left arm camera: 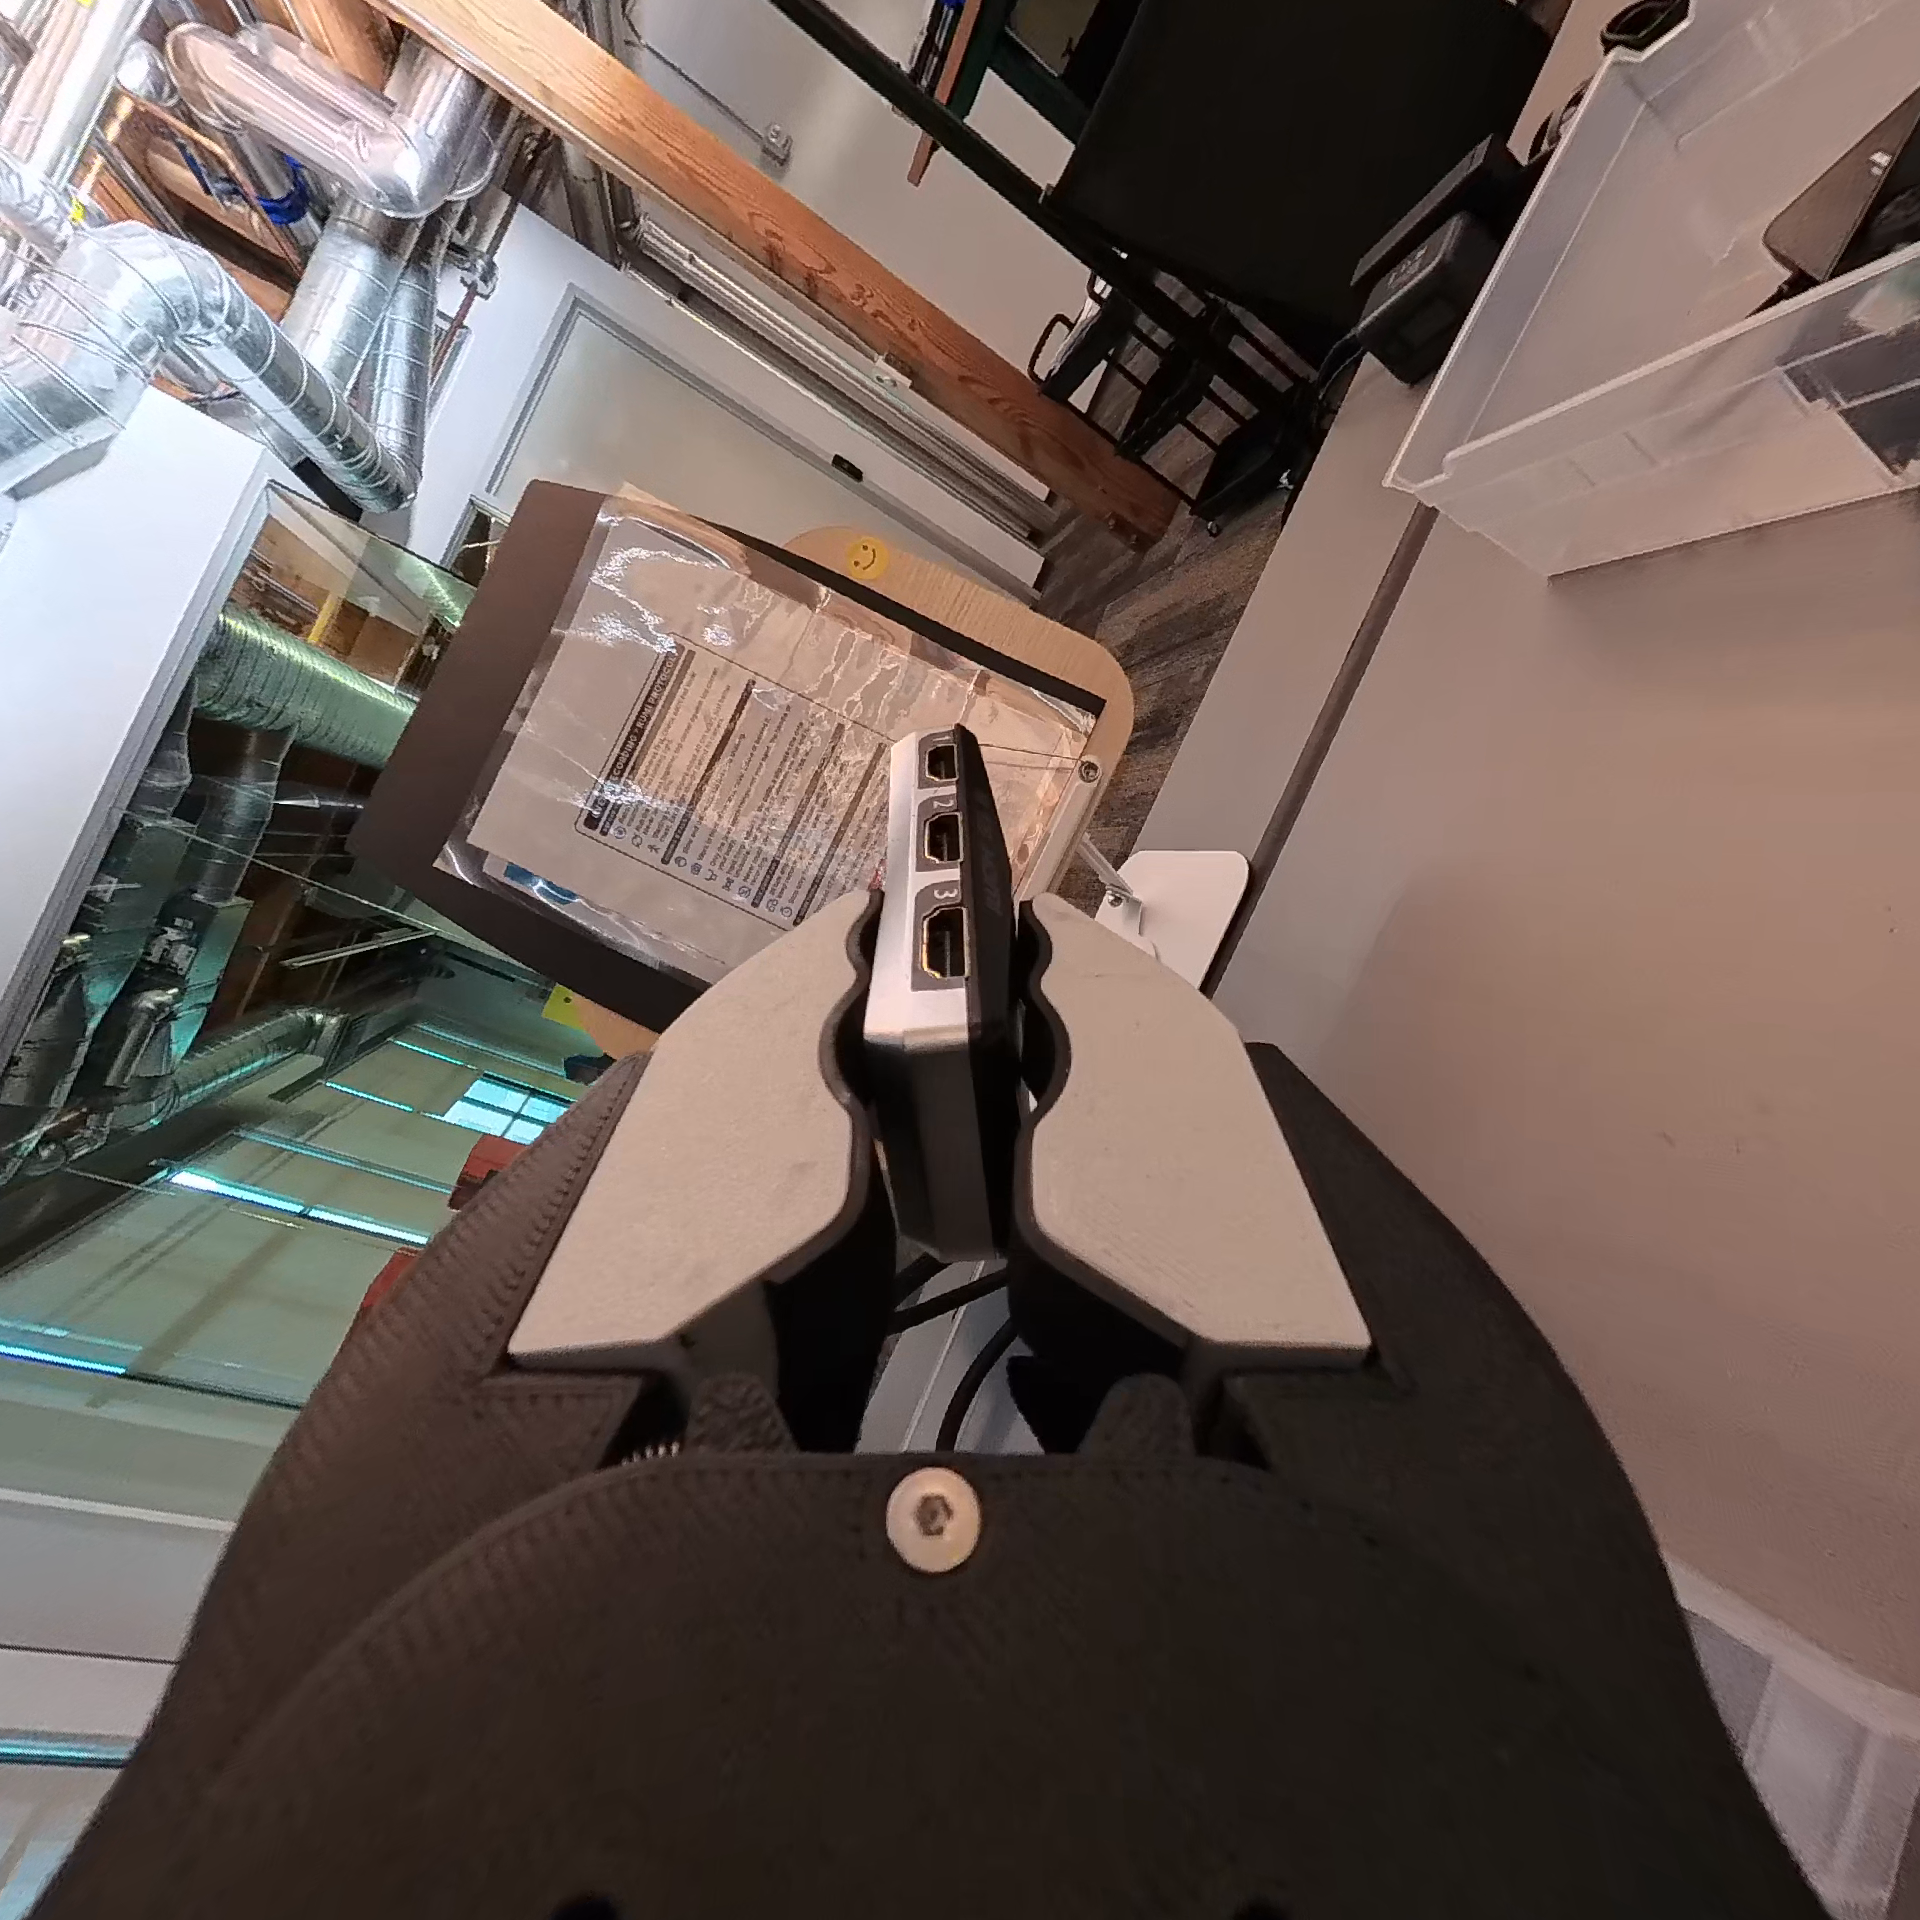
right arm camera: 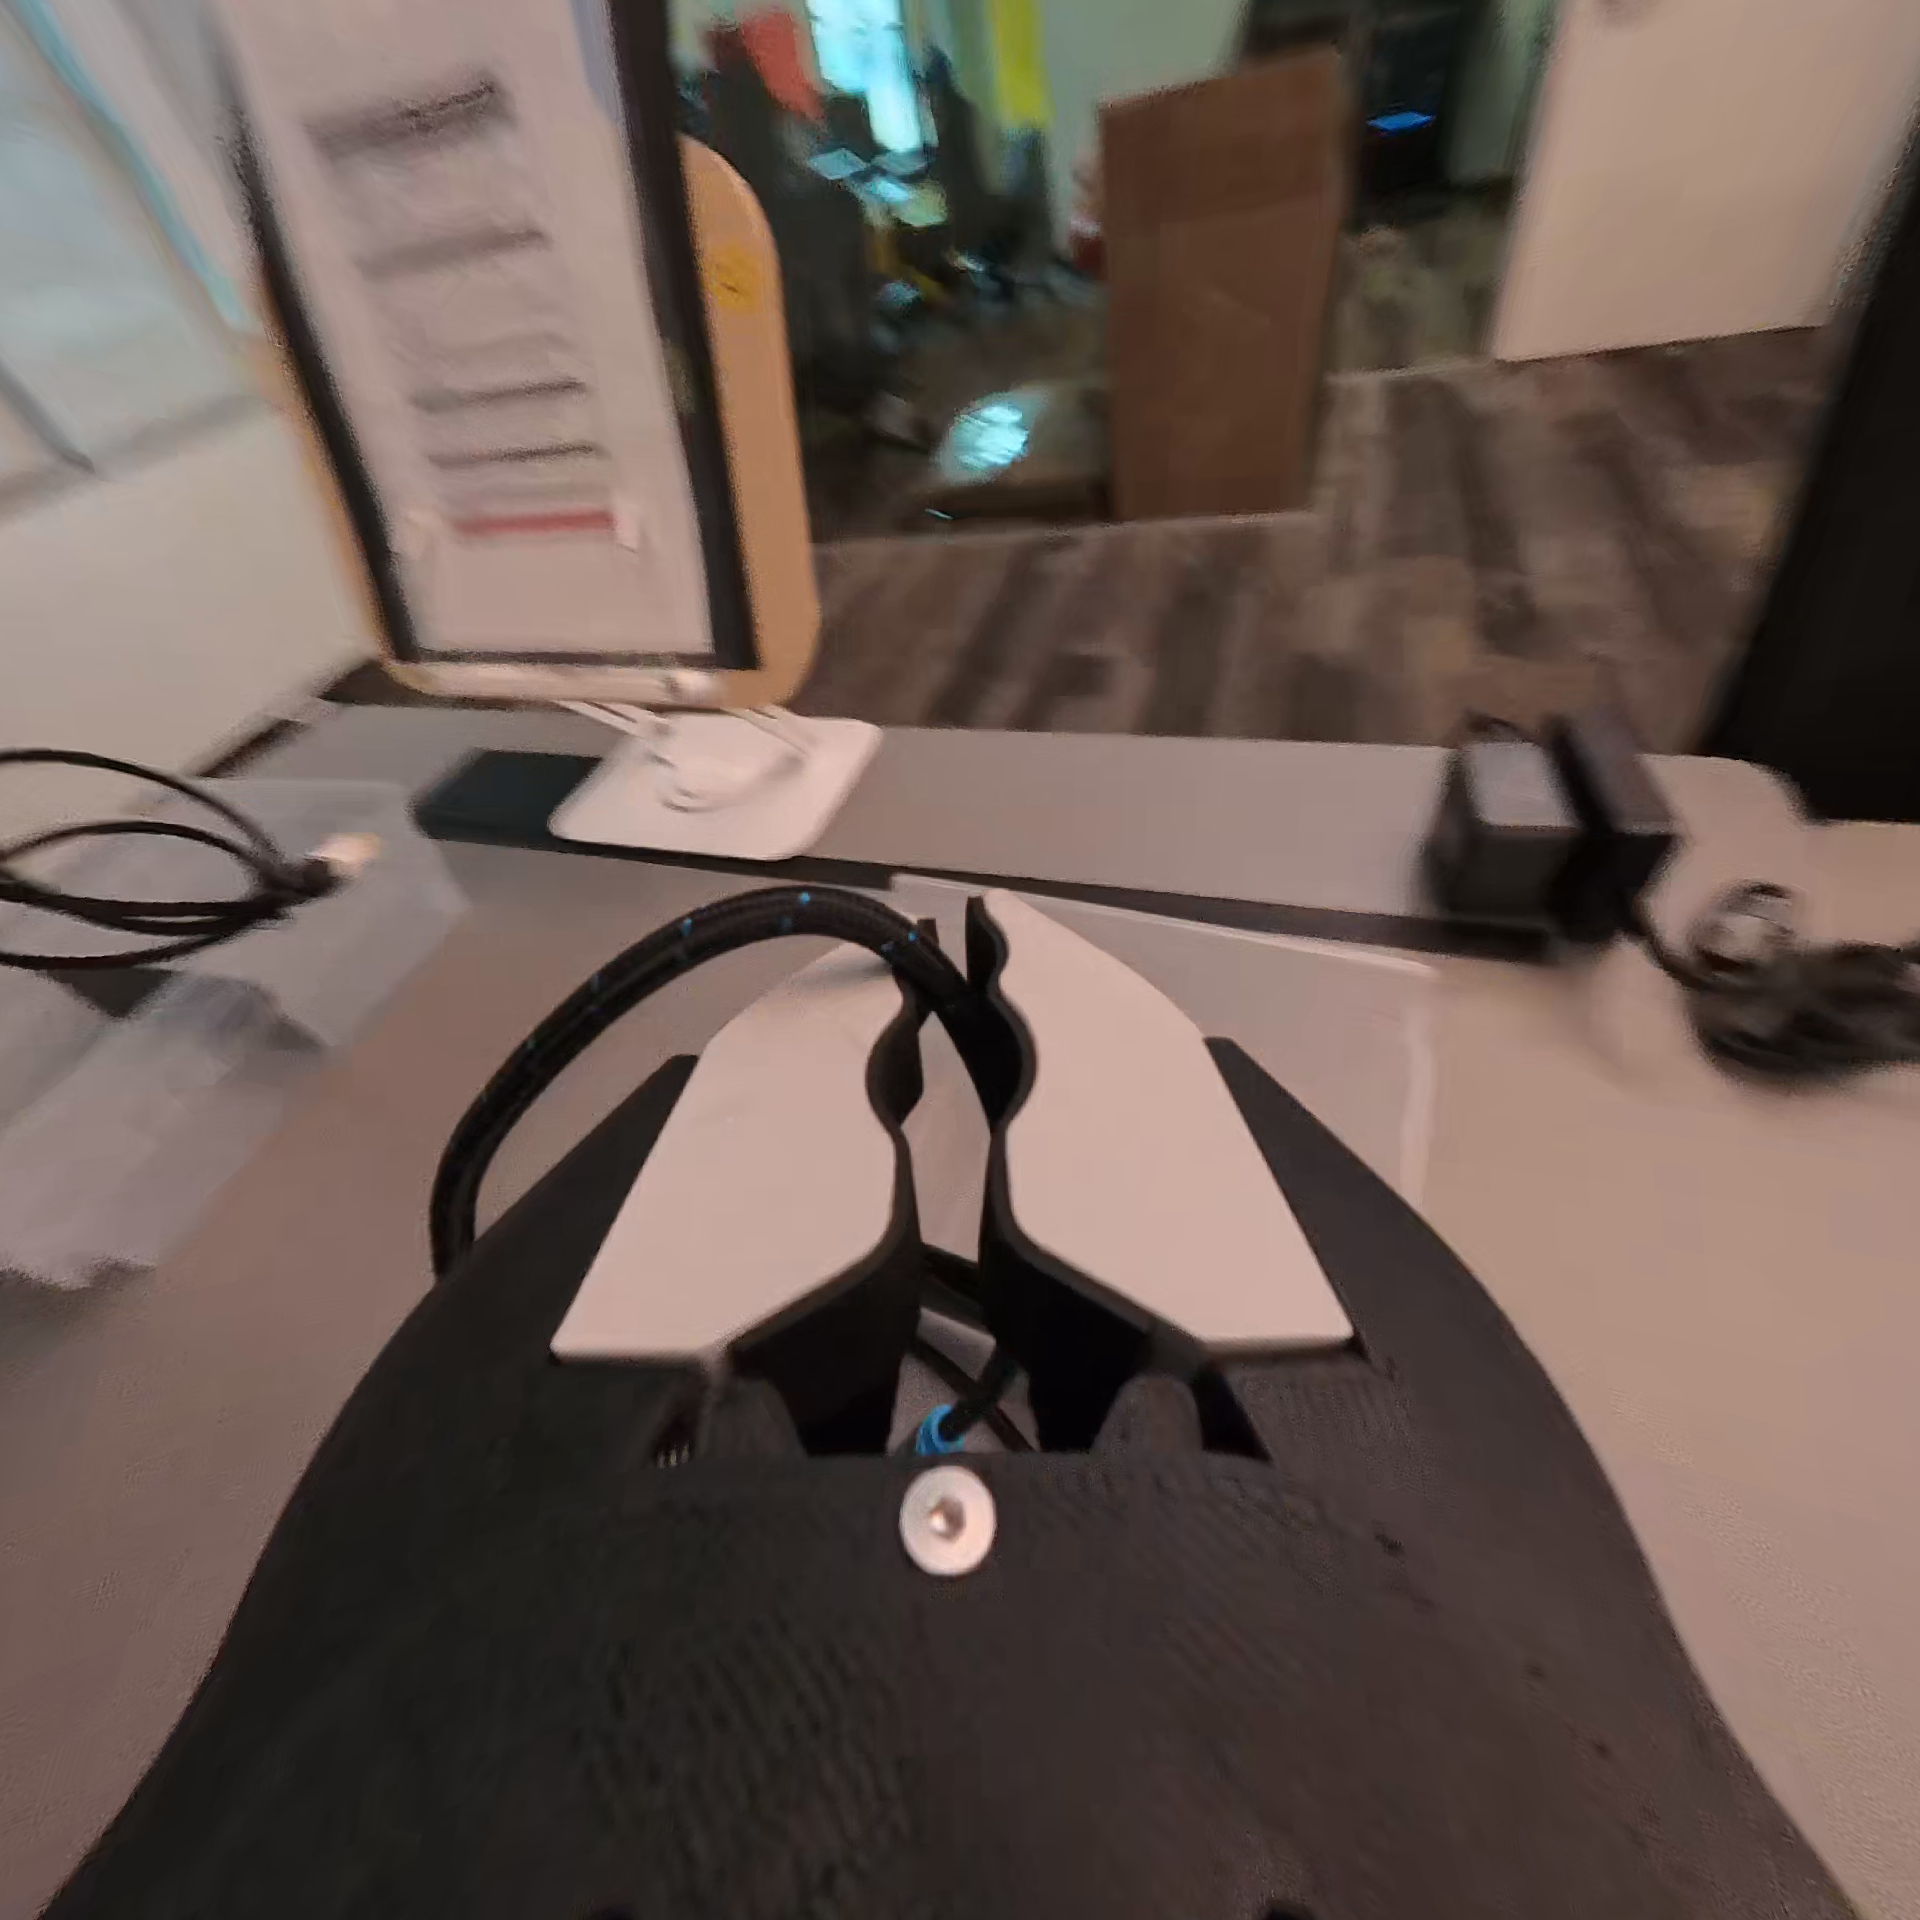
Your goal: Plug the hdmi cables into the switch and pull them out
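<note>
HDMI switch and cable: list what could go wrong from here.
1. The left gripper clamps the switch near one end, so pushing a plug into a far port may twist it loose.
2. The right gripper pinches the braided cable on its cord, with no plug visible; aiming it could be hard.
3. The right wrist view is blurred.

Left gripper (left arm camera: 948,935): rolled hard onto its side, so the room sits tilted in its view; grey fingers (left arm camera: 727,1122) clamped on the flat faces of the switch (left arm camera: 940,997), which is held edge-on and lifted off the table. Right gripper (right arm camera: 951,961): level and low over the table, fingers (right arm camera: 1122,1143) nearly together, closed on a black braided cable (right arm camera: 727,925) that loops out leftward from between the tips; view is motion-blurred.
</note>
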### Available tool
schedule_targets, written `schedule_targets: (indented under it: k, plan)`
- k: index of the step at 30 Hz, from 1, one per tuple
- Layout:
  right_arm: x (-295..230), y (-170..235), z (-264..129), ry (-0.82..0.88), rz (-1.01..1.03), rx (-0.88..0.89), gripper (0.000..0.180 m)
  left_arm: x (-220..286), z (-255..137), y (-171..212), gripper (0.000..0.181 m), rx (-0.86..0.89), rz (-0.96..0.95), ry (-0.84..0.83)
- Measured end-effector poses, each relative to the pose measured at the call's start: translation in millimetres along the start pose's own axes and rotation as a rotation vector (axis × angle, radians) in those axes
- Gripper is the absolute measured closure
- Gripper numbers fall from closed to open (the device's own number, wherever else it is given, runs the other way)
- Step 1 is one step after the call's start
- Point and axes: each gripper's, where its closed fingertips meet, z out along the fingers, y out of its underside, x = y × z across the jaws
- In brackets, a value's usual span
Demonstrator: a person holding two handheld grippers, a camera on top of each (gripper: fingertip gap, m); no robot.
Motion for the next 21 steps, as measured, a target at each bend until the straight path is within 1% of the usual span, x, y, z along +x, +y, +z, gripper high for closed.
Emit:
schedule_targets:
  k: [2,4,7,8,9,10,11,13,16,19,21]
  plan:
    - [-3,14,13,-0.169,0.082,0.013,0.174,1,0,-1,0.159,0.001,0.002,0.001]
    - [12,32,17,-0.221,0.202,-0.015,0.176,0,0,-1,0.159,0.002,-0.001,0.001]
    - [24,73,7,-0.256,0.302,-0.210,0.177,-1,0,0,0.159,0.003,-0.005,0.000]
    - [32,90,2,-0.206,0.304,-0.305,0.177,-1,0,0,0.159,0.003,-0.006,0.001]
    - [43,108,-6,-0.122,0.292,-0.406,0.177,0,0,0,0.159,0.003,-0.006,0.001]
    - [51,122,-15,-0.053,0.275,-0.496,0.174,0,1,0,0.159,0.002,-0.004,0.002]
    - [58,129,-24,0.022,0.252,-0.548,0.172,1,1,0,0.159,0.001,-0.001,0.004]
    - [69,128,-41,0.162,0.209,-0.596,0.167,3,1,0,0.159,0.000,0.004,0.006]
    - [68,104,-56,0.277,0.127,-0.546,0.152,4,2,-1,0.160,-0.002,0.007,0.009]
    - [63,84,-70,0.375,0.017,-0.530,0.151,5,2,-2,0.159,0.001,0.009,0.011]
    - [47,57,-68,0.374,-0.122,-0.443,0.151,6,2,-3,0.160,0.010,0.018,0.011]
